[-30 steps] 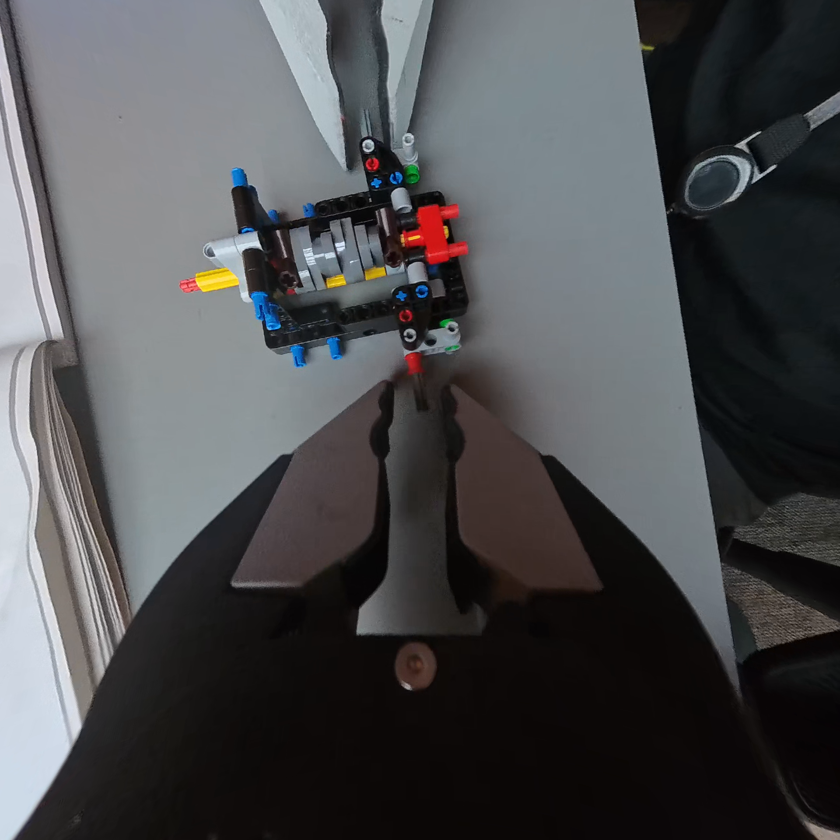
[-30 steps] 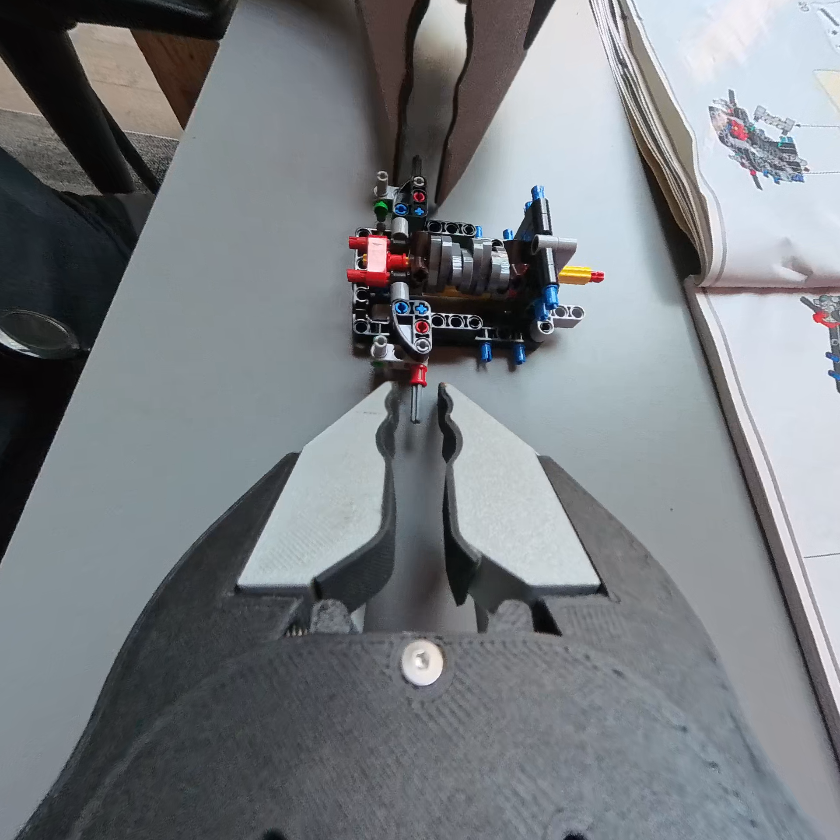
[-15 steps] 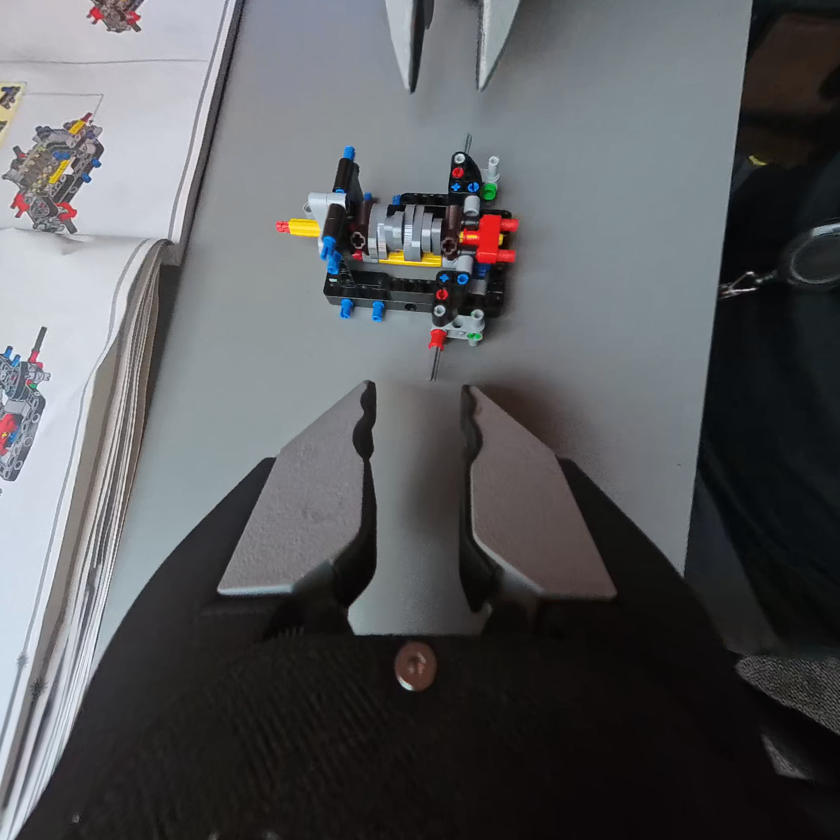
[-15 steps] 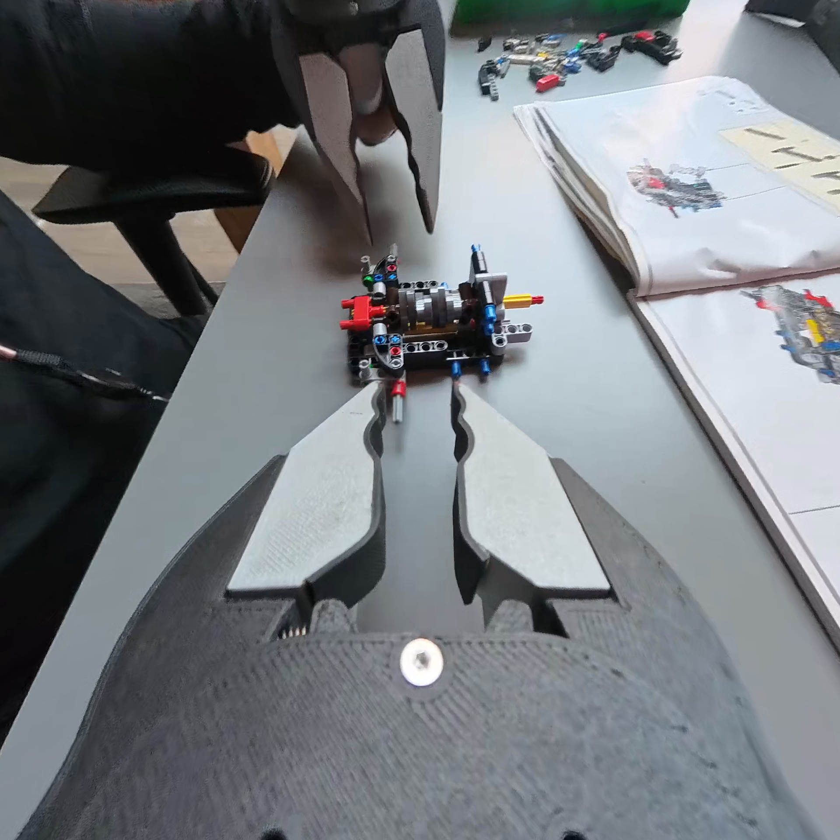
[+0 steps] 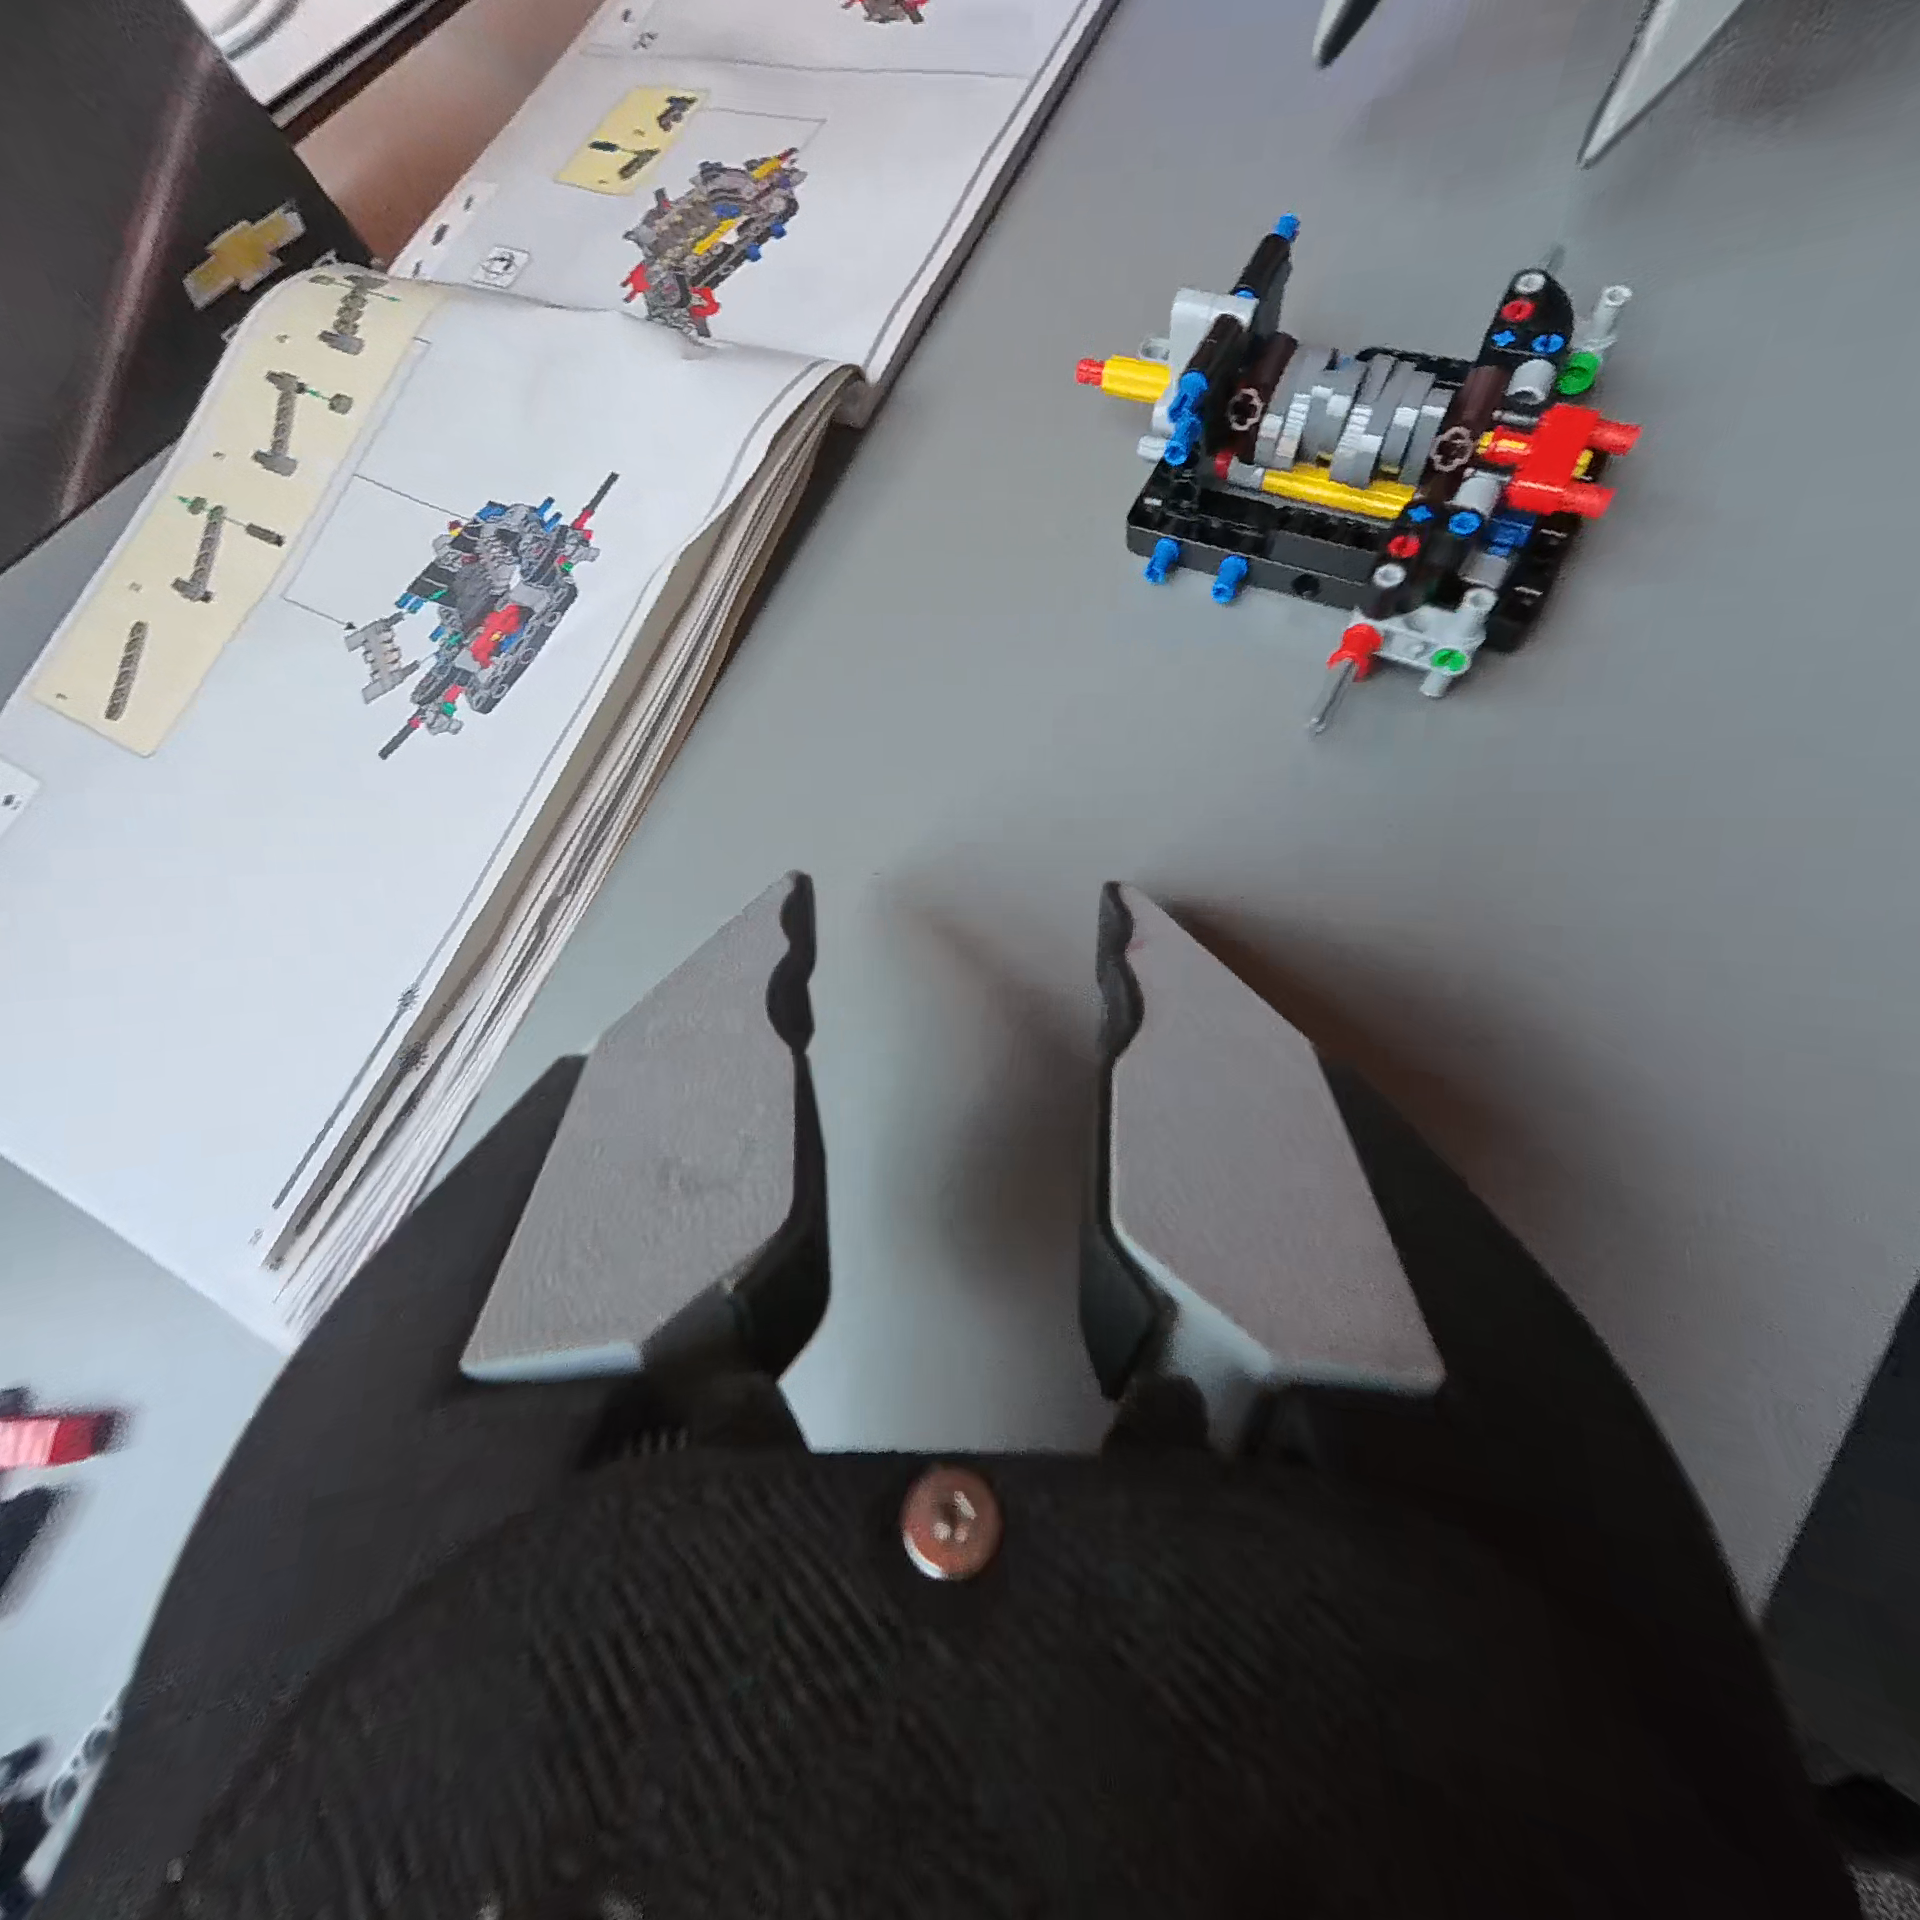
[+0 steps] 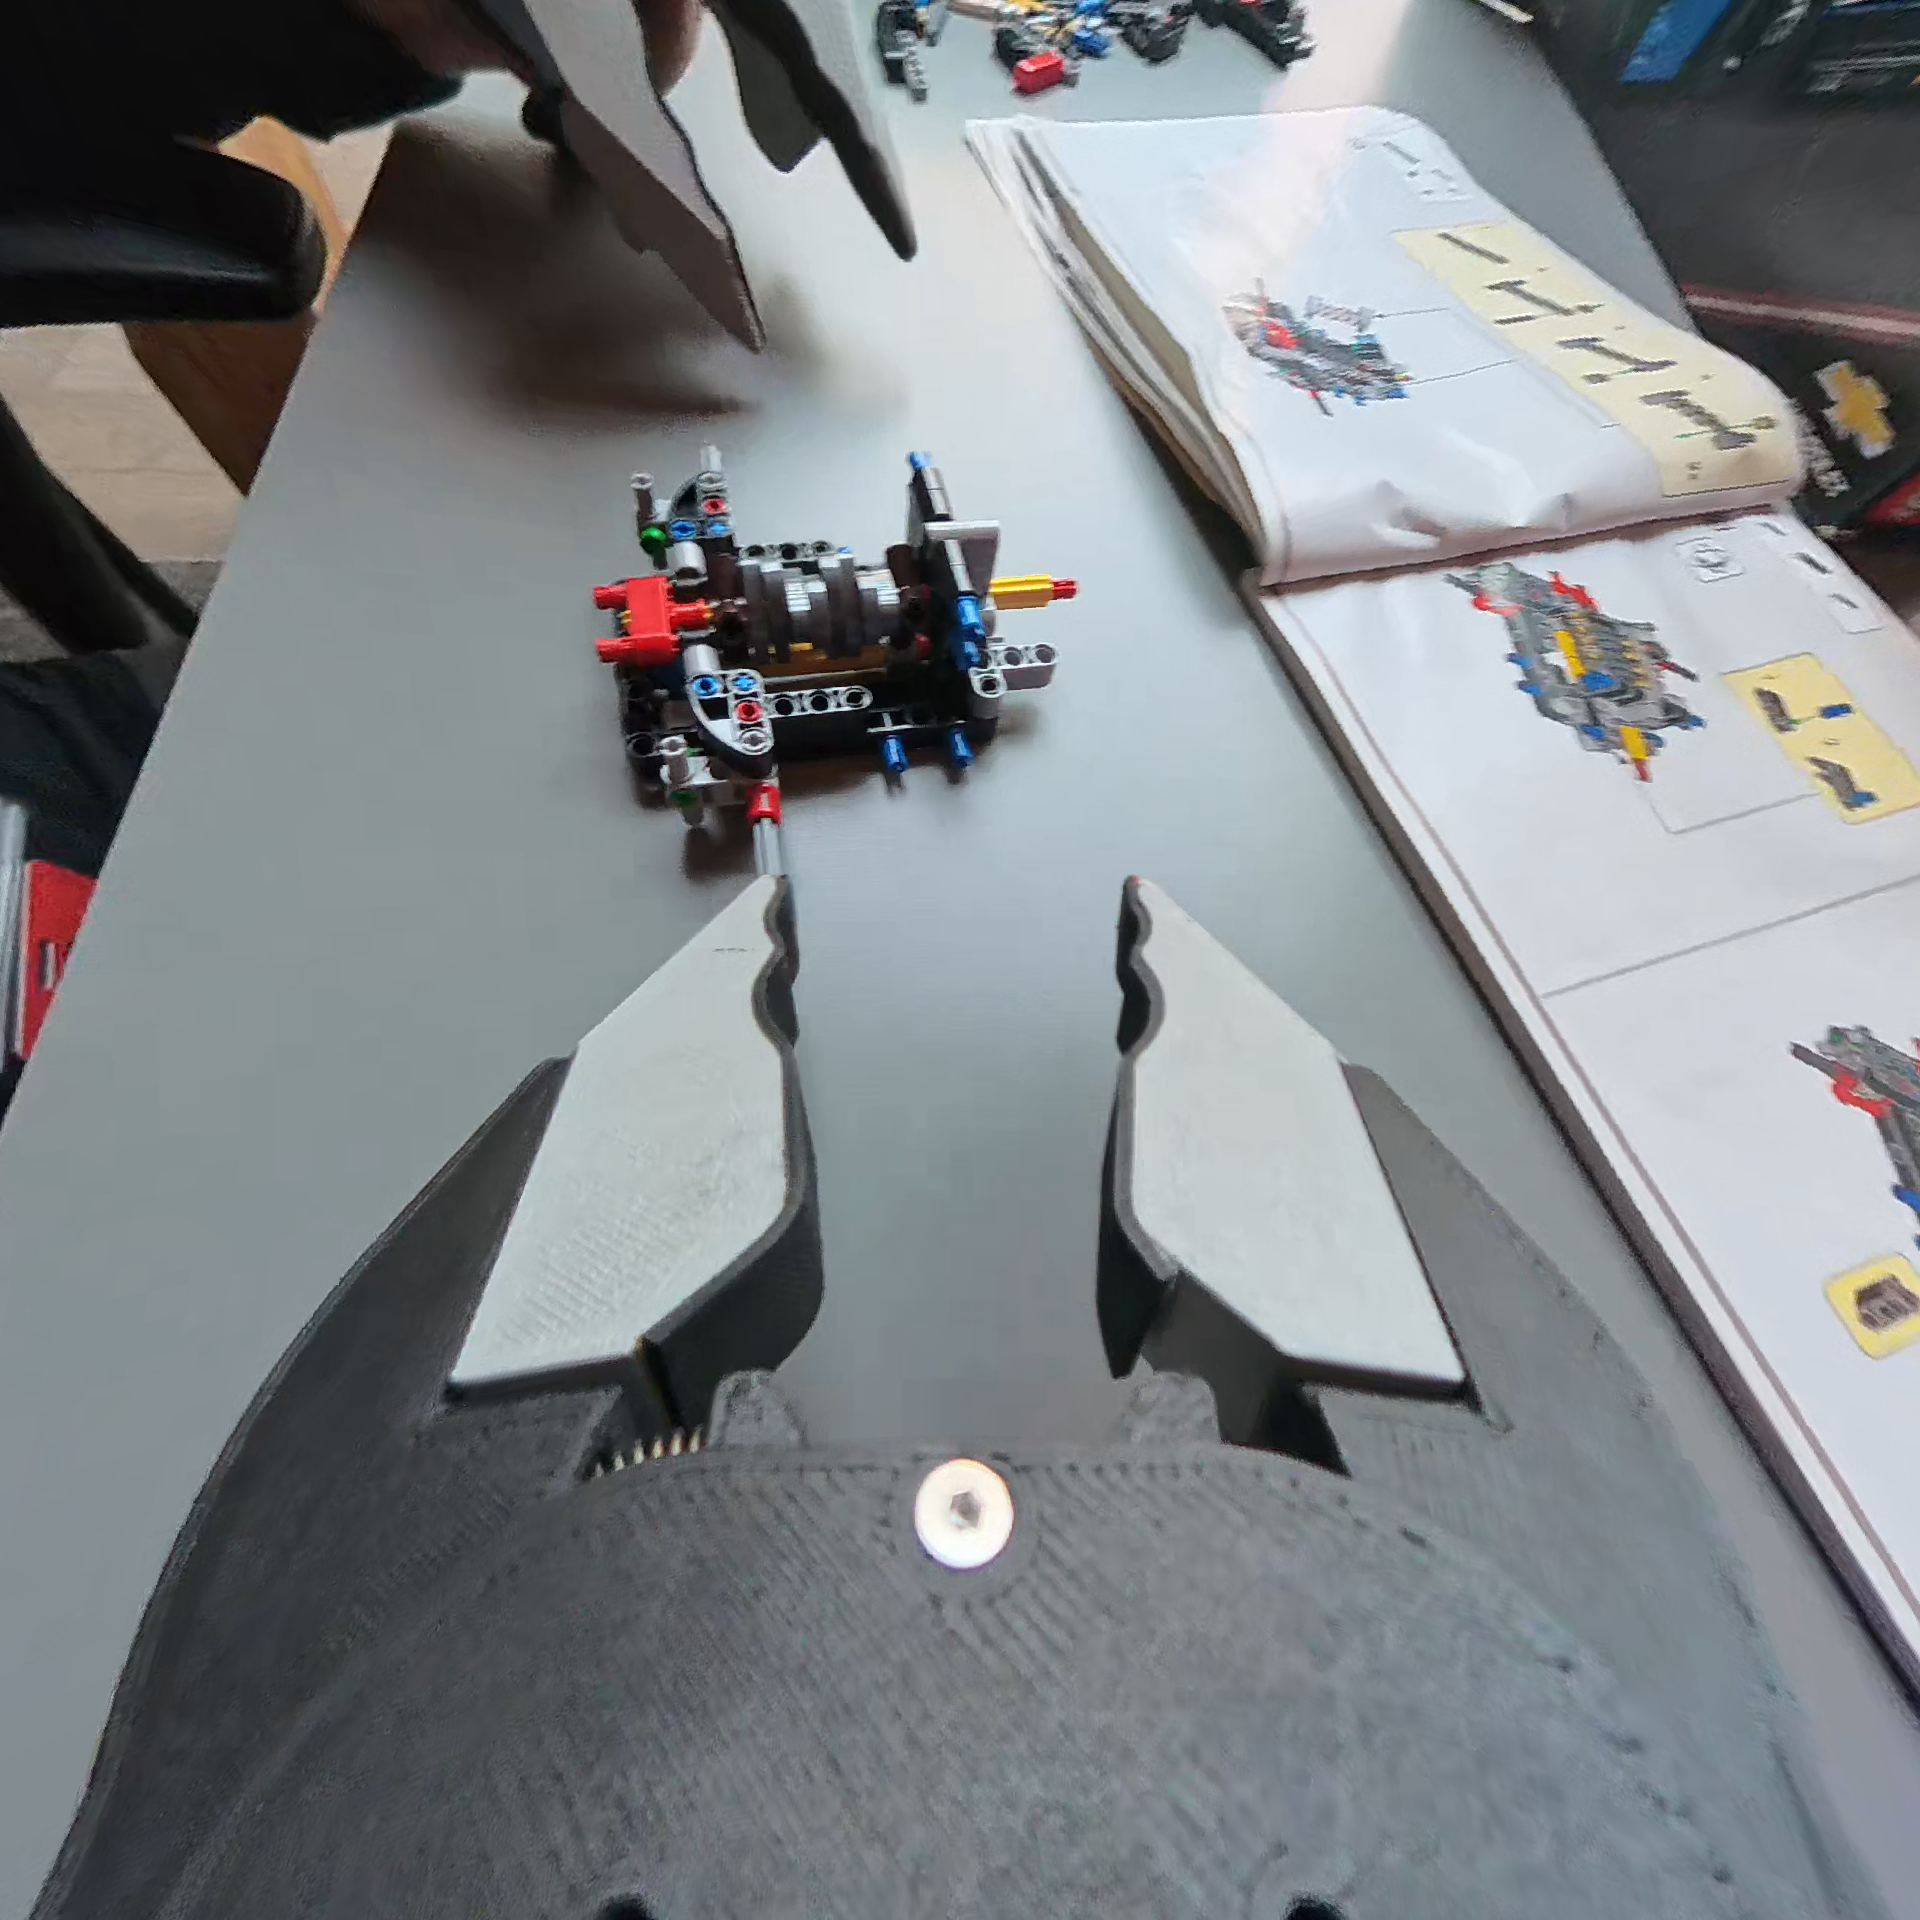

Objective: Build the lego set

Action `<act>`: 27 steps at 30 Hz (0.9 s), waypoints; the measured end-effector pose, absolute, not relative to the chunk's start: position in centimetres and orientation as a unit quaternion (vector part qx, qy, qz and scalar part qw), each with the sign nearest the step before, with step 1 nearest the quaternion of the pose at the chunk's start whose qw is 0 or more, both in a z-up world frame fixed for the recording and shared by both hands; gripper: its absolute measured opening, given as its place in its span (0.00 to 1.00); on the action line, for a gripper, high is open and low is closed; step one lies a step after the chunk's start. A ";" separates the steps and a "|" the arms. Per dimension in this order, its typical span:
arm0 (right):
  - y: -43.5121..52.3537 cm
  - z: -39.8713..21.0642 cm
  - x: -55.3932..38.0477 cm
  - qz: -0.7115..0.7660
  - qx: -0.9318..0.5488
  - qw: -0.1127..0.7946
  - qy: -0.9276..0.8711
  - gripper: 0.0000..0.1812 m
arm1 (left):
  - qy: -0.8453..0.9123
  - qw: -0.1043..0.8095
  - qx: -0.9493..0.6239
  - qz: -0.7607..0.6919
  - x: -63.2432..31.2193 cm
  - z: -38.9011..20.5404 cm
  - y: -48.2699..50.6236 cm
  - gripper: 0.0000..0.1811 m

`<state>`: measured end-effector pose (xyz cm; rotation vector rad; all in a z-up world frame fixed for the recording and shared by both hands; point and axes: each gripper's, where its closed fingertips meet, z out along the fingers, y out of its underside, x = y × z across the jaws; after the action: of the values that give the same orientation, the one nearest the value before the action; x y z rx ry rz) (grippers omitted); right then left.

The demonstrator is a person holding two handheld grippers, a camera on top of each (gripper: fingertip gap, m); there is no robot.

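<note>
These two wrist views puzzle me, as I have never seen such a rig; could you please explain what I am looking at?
There is no robot here. A person holds one two-finger tool in each hand, and each tool carries a camera looking forward along its fingers. So one picture is taken from the left hand-held gripper, the other from the right hand-held gripper. The big grey wedges at the bottom of each picture are that tool's own fingers; the wedges at the top are the other tool, facing it.

On the grey table stands a half-built lego model, with an open instruction book beside it and loose pieces at the far end.

Both grippers are open and hold nothing; the model stands free between them.
</note>
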<state>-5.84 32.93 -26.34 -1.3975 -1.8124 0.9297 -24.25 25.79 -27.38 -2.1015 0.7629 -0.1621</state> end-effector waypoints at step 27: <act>37.9 -24.1 -7.0 0.435 -0.598 0.348 -0.576 0.26 | 0.256 0.561 -0.783 -0.081 -26.1 -23.1 26.9 0.24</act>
<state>-6.97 37.91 -24.05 -1.5512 -1.4936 1.1280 -26.07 26.91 -23.10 -1.8460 0.6033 -0.1920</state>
